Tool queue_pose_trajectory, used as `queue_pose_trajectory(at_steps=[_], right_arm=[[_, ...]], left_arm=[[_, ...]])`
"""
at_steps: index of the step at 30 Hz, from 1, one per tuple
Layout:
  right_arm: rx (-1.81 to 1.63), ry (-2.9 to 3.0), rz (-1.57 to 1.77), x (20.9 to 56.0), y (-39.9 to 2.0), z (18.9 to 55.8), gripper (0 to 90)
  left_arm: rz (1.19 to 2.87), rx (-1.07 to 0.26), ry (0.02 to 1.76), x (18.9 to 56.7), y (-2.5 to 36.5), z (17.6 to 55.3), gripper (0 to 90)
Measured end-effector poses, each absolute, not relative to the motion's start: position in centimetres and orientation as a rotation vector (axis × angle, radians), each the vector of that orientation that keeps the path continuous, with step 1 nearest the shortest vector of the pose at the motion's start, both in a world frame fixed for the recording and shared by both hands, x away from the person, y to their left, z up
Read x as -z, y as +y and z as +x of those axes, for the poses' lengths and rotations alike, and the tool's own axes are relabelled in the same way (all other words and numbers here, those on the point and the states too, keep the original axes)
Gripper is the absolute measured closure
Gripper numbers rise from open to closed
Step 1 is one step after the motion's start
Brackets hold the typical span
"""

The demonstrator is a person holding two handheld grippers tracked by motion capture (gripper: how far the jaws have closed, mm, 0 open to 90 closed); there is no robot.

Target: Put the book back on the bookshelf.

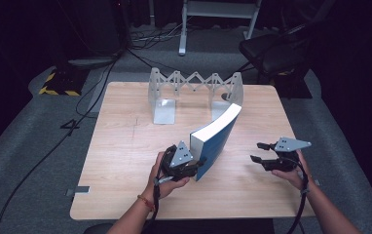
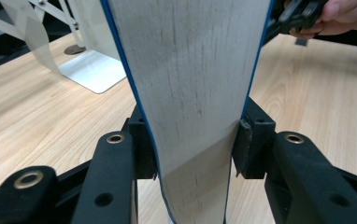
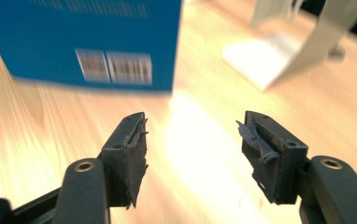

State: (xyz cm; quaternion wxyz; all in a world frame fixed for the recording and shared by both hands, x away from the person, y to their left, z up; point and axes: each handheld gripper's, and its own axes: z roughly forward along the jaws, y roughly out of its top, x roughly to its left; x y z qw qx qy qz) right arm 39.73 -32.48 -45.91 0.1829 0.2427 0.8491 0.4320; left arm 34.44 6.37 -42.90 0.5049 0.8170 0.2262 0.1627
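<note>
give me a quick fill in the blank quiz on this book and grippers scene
1. The left gripper is shut on the ____ with the blue cover.
2. The right gripper has its jaws ____ and holds nothing.
3. The metal expanding bookend rack stands at the ____ side of the wooden table.
4. The back cover carries a printed ____.

Missing words: book; open; far; barcode

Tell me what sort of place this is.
Probably a lab or studio set up for recording handling tasks: a wooden table on grey carpet in a darkened room, cables trailing across the floor, and a person working a blue book with left tongs and right tongs.
</note>
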Motion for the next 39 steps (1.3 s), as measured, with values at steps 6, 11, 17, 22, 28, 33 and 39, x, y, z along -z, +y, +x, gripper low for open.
queue_pose_trajectory(at_steps=[6,11,17,22,28,33,39], right_arm=[[-1.18,2.477,0.713,47.9,-33.3,38.6,36.9],[-1.153,2.522,0.735,49.5,-34.0,38.1,34.4],[-1.131,2.51,0.795,50.3,-34.9,38.5,34.6],[-1.126,2.502,0.822,50.4,-35.2,38.9,30.4],[-1.135,2.525,0.813,50.4,-35.5,39.2,29.0],[-1.129,2.512,0.834,50.4,-35.5,39.3,29.0],[-1.131,2.518,0.827,50.4,-35.6,39.4,28.7]], left_arm=[[1.984,-0.357,0.522,42.8,7.5,34.4,59.1],[1.961,-0.347,0.519,42.9,7.8,35.0,55.6],[1.899,-0.342,0.531,42.5,7.7,35.2,49.5],[1.833,-0.376,0.542,41.3,7.3,35.4,45.8],[1.798,-0.334,0.528,41.0,7.0,36.0,48.2],[1.786,-0.266,0.51,41.5,6.7,36.8,56.7],[1.776,-0.184,0.466,41.6,6.3,37.1,59.3]])
